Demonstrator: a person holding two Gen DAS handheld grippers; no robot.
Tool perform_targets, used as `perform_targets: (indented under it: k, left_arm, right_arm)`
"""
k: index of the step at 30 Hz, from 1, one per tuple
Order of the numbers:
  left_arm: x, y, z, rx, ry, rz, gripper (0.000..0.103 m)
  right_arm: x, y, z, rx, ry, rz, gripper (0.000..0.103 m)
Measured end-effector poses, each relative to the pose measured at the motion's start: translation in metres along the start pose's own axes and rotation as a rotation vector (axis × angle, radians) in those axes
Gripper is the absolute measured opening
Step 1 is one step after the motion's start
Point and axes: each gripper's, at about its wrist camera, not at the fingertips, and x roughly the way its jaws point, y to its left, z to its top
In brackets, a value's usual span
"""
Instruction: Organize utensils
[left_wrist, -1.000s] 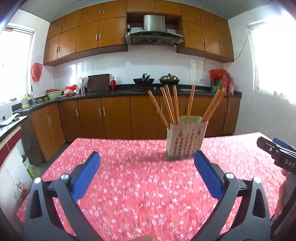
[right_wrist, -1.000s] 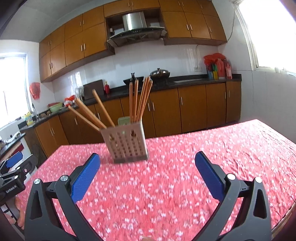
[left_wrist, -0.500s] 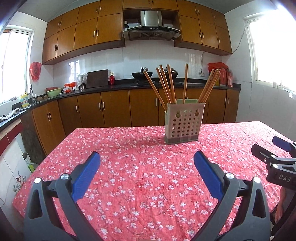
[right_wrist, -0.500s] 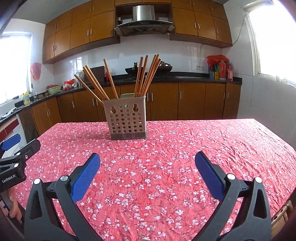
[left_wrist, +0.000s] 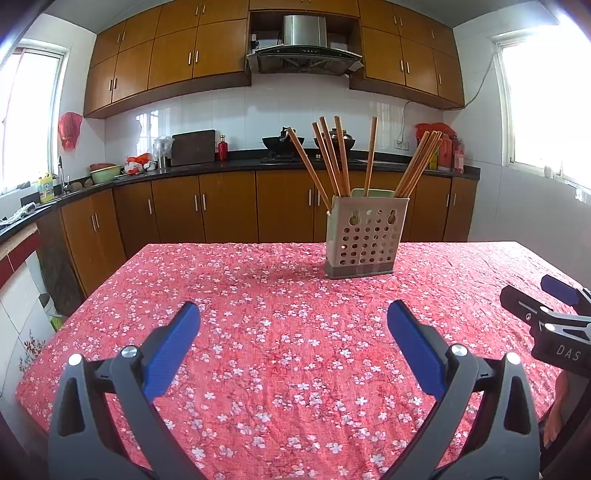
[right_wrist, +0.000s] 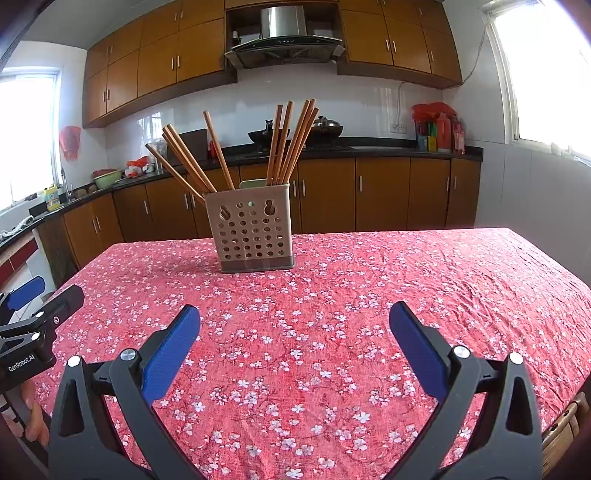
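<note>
Kitchen table (left_wrist: 258, 369) w/ red floral cloth: chopsticks (left_wrist: 334, 158) all stand in holder (left_wrist: 365, 236), mid-table. Left gripper (left_wrist: 293, 332) & right gripper (right_wrist: 295, 332), both near side of holder, jaws wide, empty. Fits sorted or pre-sort; can't tell.

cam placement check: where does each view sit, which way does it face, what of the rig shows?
Left wrist: rides the left claw, facing the chopstick holder across the floral tablecloth; right claw at right edge.
Right wrist: rides the right claw, facing the same holder; left claw and fingers at left edge.
Shared: holder, chopsticks, tablecloth, range hood.
</note>
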Motion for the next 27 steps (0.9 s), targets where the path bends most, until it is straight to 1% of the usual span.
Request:
perform_targets:
  k: [27]
  left_arm:
    - [0.0013, -0.0015, -0.0001, -0.001, 0.004, -0.006, 0.099]
  right_arm:
    - [0.0023, 0.0004, -0.0008, 0.019, 0.008, 0.005, 0.101]
